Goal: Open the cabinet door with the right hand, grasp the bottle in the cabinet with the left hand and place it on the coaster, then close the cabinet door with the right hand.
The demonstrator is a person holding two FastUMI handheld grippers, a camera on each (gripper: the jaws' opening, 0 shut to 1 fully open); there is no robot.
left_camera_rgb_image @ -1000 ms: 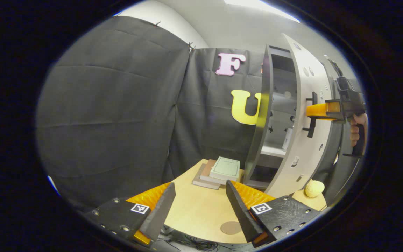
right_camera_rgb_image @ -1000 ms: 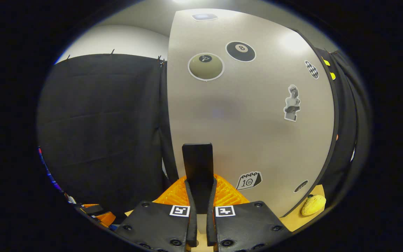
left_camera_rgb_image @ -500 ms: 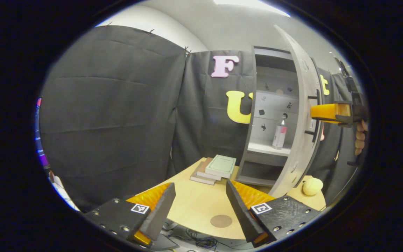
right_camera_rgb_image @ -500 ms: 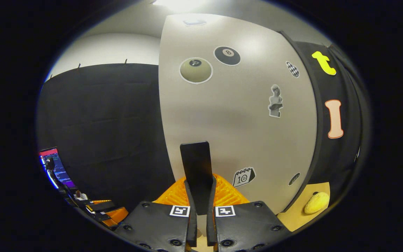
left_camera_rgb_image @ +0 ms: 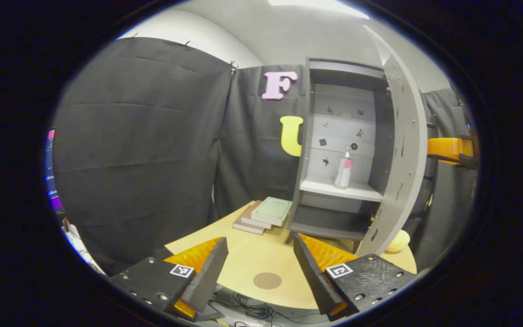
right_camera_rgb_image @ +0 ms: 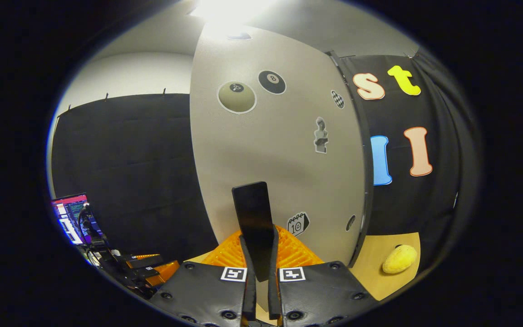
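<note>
The slim white bottle with a pink band and a pump top [left_camera_rgb_image: 344, 167] is standing upright on the middle shelf of the tall grey cabinet [left_camera_rgb_image: 334, 136], whose pale sticker-covered door [right_camera_rgb_image: 279, 154] is standing swung wide open. The right gripper [right_camera_rgb_image: 259, 272] is gripping the door's flat black handle [right_camera_rgb_image: 254, 218], both fingers pressed against it (its orange body is also showing just past the door's outer face in the left gripper view). In front of the cabinet, the left gripper [left_camera_rgb_image: 260, 272] is hovering with its jaws spread wide above the light wooden table [left_camera_rgb_image: 243, 268], the round brown coaster [left_camera_rgb_image: 267, 280] is lying on the table between those fingers, a stack of books with a green one on top [left_camera_rgb_image: 263, 213] is lying beside the cabinet's base, and a yellow lumpy object [right_camera_rgb_image: 400, 259] is sitting on the table beyond the door.
</note>
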